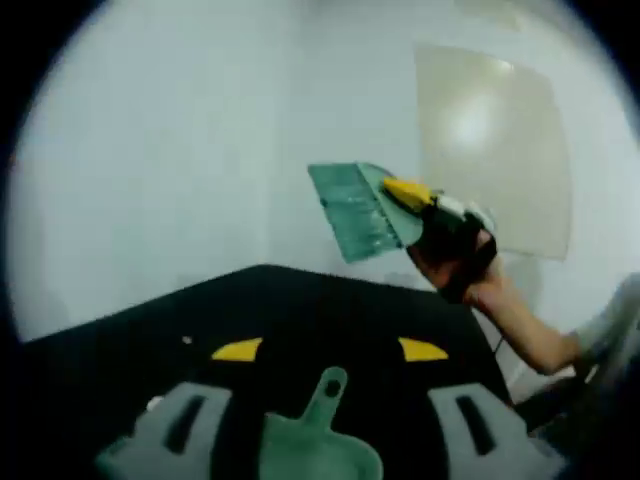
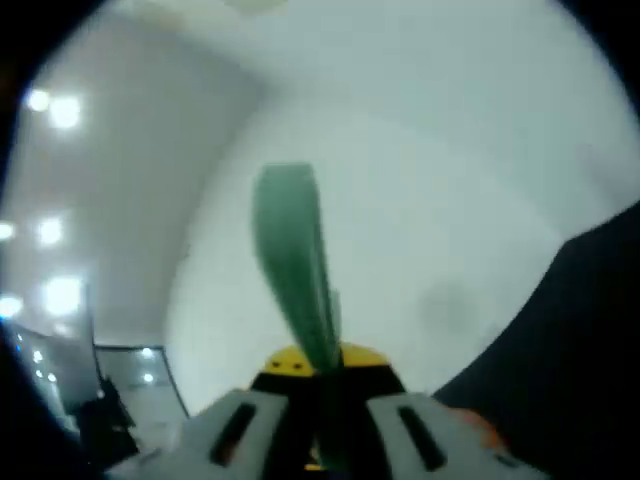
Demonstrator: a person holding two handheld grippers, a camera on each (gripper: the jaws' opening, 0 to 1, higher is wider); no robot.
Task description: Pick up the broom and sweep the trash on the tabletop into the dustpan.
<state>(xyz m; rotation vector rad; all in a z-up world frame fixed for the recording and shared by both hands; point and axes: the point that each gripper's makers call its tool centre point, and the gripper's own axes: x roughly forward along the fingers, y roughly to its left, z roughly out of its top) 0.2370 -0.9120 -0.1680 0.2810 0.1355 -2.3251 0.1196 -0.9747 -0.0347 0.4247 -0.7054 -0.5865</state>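
Two views, and they split the scene between them. Left gripper view looks along its own left tongs [image 1: 325, 425], spread wide apart over the black counter [image 1: 300, 310], with the green dustpan [image 1: 318, 445] lying between the jaws, handle pointing away from the camera, touching neither jaw that I can make out. A small pale speck [image 1: 186, 341] sits on the counter to the left, just past the jaw tips. Up and to the right, well above the counter against the pale wall [image 1: 150, 150], the other pair, the right tongs [image 1: 425, 205], come in held by a person's hand [image 1: 455, 262], carrying the green broom [image 1: 362, 210] with its bristle head tilted to the left. A beige panel [image 1: 495, 140] hangs on the wall behind it.

Right gripper view gives the close-up: its jaws pinched narrow on the broom [image 2: 298, 270], seen edge-on, rising straight up from between them. Ceiling lights [image 2: 50, 110] glow at left.
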